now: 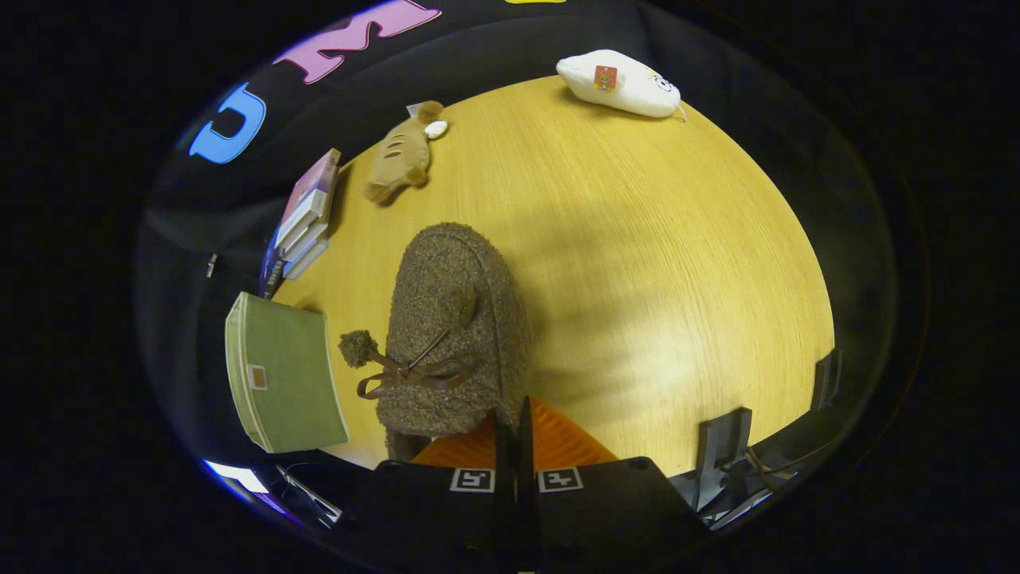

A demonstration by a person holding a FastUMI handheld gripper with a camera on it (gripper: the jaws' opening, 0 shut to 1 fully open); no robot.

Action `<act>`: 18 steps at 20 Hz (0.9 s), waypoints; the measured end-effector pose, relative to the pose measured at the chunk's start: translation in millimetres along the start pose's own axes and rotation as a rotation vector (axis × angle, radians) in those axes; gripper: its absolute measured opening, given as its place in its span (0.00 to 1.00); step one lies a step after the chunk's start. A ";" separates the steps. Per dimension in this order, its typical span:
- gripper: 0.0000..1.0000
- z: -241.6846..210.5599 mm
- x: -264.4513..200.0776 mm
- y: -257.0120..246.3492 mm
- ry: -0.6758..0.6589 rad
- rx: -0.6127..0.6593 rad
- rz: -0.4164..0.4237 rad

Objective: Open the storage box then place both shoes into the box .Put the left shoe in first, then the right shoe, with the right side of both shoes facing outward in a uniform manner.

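Holding the gripper (514, 434) low over the round wooden table (677, 263), pressing its two fingers together down to a thin slit. Meeting the near, heel end of the shoe (454, 335) right at the fingertips, on the side of its dark opening; not showing clearly whether the shoe's rim is being pinched in that slit or merely touched.

Looking just ahead of the fingers along the shoe: a fuzzy brown slipper, pointing its rounded toe away, wearing a thin brown bow across the top with one pom-pom lying on the upper and another dangling off its left side. Casting a soft shadow onto the wood to the right of the shoe.

Finding the storage box (283, 383) just beside the shoe on the left, green, carrying a small patch on its face, sitting at the table's edge, apart from the shoe. Passing two dark brackets (721, 442) standing at the table's near right edge.

Moving farther out beyond the box: a stack of books (307, 219) leaning at the left rim of the table. Reaching, beyond the shoe's toe, a tan plush fish (402, 155) lying on the wood, well apart from the shoe. Ending at the far edge with a white plush toy (621, 84) bearing a small red tag.
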State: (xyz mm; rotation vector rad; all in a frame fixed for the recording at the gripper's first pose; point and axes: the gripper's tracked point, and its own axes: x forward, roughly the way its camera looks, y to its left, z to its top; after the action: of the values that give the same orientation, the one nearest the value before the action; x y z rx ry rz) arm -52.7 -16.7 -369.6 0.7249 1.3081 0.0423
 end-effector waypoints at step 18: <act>0.05 -20.8 -30.9 323.6 -0.014 -0.113 0.288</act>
State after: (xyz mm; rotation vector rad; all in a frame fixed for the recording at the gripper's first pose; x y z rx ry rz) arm 37.6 233.0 -180.8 0.8101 1.1697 0.3406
